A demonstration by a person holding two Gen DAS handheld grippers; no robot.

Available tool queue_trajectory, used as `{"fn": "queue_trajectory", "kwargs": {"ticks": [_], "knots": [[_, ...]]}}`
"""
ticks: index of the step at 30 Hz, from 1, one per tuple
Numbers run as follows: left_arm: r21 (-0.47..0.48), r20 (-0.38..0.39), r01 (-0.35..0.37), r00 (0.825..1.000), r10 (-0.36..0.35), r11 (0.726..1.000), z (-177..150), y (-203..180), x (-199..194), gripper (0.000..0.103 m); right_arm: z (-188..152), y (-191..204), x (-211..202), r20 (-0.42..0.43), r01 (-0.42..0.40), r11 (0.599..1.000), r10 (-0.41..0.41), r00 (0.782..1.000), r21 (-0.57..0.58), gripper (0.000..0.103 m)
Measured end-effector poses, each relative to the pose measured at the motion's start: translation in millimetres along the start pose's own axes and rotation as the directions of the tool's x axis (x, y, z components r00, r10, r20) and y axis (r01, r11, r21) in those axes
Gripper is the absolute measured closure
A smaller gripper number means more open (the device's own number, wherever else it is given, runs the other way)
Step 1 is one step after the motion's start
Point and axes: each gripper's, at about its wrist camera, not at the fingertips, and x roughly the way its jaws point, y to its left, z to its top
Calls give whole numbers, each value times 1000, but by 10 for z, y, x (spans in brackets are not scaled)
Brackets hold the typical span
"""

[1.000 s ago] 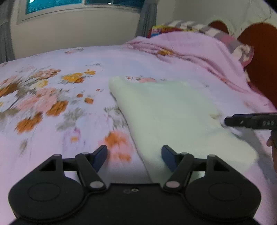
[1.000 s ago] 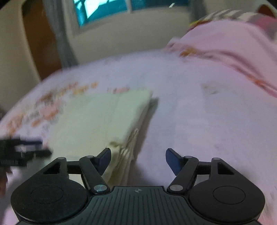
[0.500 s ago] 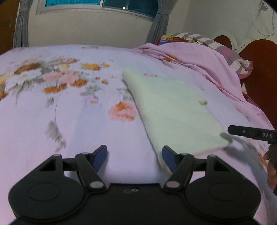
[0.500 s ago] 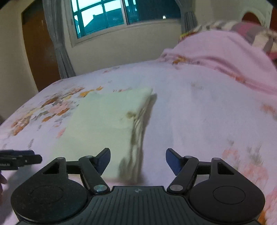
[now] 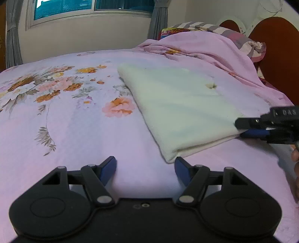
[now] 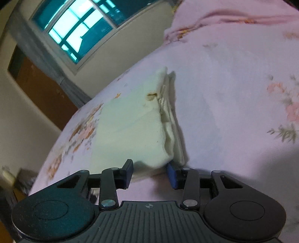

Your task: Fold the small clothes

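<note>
A pink floral bedsheet [image 5: 71, 119] fills both views. The folded pale-cream cloth [image 5: 179, 104] lies right of centre on it. At lower centre the left gripper [image 5: 145, 168] stands apart over bare sheet. The right gripper [image 6: 150, 172] is closing around the cloth's near corner.

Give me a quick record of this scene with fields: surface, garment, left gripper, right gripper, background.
surface: bed with pink floral sheet
garment: pale cream folded cloth, lying flat on the sheet, small brown mark on top
left gripper: fingers apart, near the cloth's closest corner, nothing between them
right gripper: closing around the cloth's near right corner; corner sits between the fingers
background: window with grey curtains, bunched pink blanket, striped pillow
</note>
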Motion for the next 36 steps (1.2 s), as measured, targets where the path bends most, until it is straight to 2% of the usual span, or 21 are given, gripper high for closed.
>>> {"fn": "queue_trajectory", "kwargs": {"ticks": [1, 2, 7, 11, 15, 22, 25, 28, 30, 32, 34, 36], "knots": [[-1, -5, -10, 1000, 10, 1000, 5, 5, 7, 32, 4, 2, 4, 10, 1, 1000, -1, 1000, 10, 76], [6, -8, -24, 1000, 24, 1000, 10, 5, 12, 32, 30, -3, 11, 22, 2, 1000, -2, 1000, 14, 97], [33, -9, -57, 998, 58, 998, 4, 5, 6, 32, 43, -15, -140, 102, 19, 999, -16, 995, -27, 98], [16, -9, -47, 999, 48, 999, 9, 36, -13, 34, 20, -51, -56, 53, 30, 998, -27, 998, -49, 97], [-7, 21, 12, 1000, -12, 1000, 0, -3, -75, 34, 6, -11, -68, 57, 23, 998, -19, 998, -64, 97], [-58, 38, 6, 999, -4, 998, 69, -122, 43, 34, -63, -40, -18, 58, 24, 997, -20, 998, -72, 97], [-97, 34, -8, 999, 11, 995, 107, -156, 129, 34, -70, -6, -24, 68, 24, 996, -18, 998, -85, 97], [-94, 31, -35, 999, 38, 995, 126, -202, 187, 32, -61, -14, -14, 78, 15, 996, -8, 997, -83, 97], [-162, 71, -62, 995, 74, 985, 95, -90, 111, 32, -53, -52, -72, 118, 30, 998, -22, 993, -62, 97], [-201, 86, -63, 993, 82, 978, 15, 11, 57, 31, -44, -90, -83, 127, 50, 998, -44, 991, -44, 97], [-180, 72, -77, 993, 91, 981, -8, 1, 58, 31, -66, -59, -34, 103, 67, 995, -60, 993, -68, 97], [-167, 76, -91, 992, 105, 982, 16, -19, 31, 32, -78, -6, -54, 113, 54, 994, -43, 993, -97, 97]]}}
